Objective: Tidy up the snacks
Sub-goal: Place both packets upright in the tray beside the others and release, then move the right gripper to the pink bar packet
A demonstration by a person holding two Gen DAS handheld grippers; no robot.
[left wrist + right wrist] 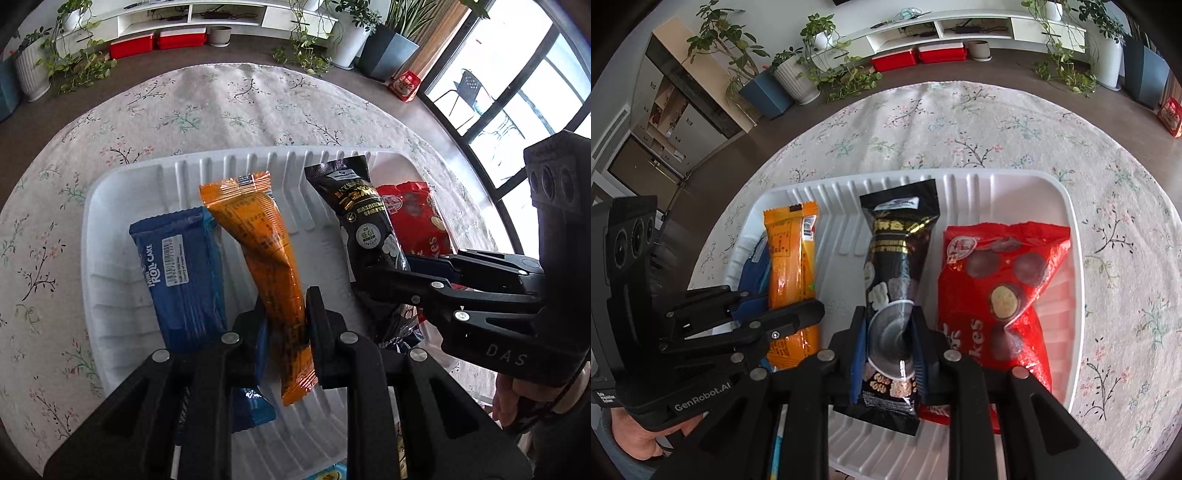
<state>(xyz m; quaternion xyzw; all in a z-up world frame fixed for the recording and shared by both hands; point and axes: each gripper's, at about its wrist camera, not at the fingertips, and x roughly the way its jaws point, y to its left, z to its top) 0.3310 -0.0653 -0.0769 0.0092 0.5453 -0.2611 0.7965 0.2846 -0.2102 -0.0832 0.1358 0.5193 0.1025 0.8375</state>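
A white ribbed tray (pixel 122 177) (pixel 1015 177) sits on a flowered tablecloth. My left gripper (pixel 286 314) is shut on an orange snack packet (pixel 258 236) (pixel 790 258) and holds it over the tray's middle. My right gripper (pixel 890 328) (pixel 373 277) is shut on a black snack packet (pixel 897 251) (pixel 365 218), held just right of the orange one. A blue roll cake packet (pixel 181 266) (pixel 753 273) lies at the tray's left. A red packet of chocolate balls (pixel 1004 291) (pixel 417 218) lies at the tray's right.
The round table (pixel 221 103) has a drop at its edge all around. Potted plants (pixel 33 70), red boxes (pixel 155 42) and a white shelf stand on the floor beyond. A window is at the right.
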